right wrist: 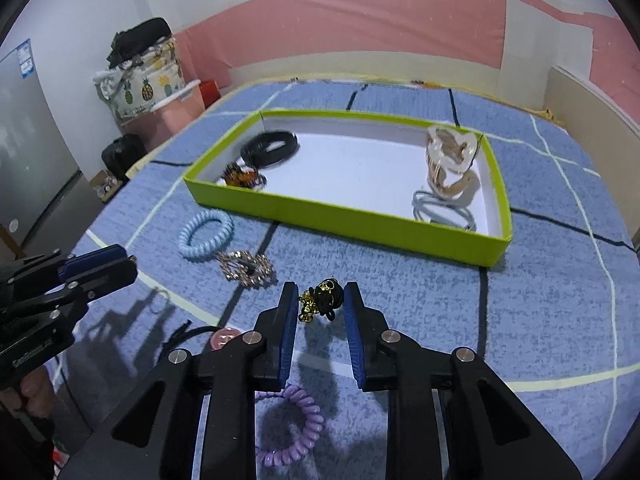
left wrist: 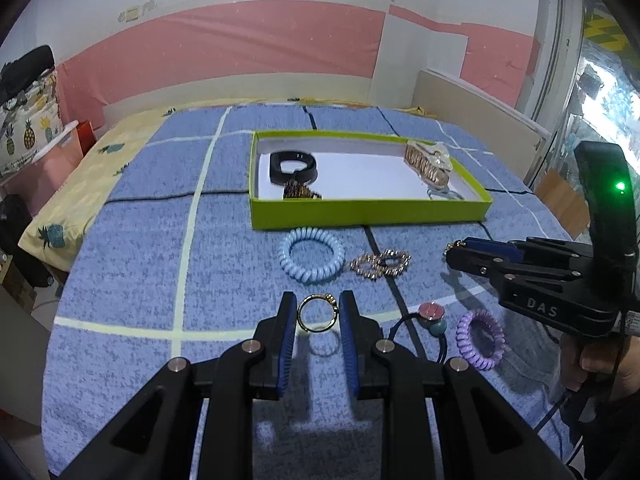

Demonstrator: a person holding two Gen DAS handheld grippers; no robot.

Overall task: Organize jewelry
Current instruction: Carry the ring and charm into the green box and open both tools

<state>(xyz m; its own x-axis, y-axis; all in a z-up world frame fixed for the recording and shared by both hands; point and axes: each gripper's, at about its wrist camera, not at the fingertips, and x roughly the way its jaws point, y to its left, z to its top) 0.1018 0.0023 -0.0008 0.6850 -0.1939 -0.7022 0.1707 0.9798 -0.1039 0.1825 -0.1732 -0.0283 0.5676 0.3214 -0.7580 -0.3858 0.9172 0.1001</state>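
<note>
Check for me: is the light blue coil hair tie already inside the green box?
No, the light blue coil hair tie lies on the blue bedspread just in front of the green box.

A blue blanket [right wrist: 420, 312] with pale and dark grid lines covers the bed. Beyond the bed's far left corner stands a pineapple-print storage bag [right wrist: 144, 84] with dark clothing [right wrist: 140, 38] piled on top; behind runs a pink-banded wall [left wrist: 248, 44].

Shiny metal ring [left wrist: 318, 314], glossy plastic coil tie [left wrist: 312, 255], nubby cloth bedspread [left wrist: 140, 240].
</note>
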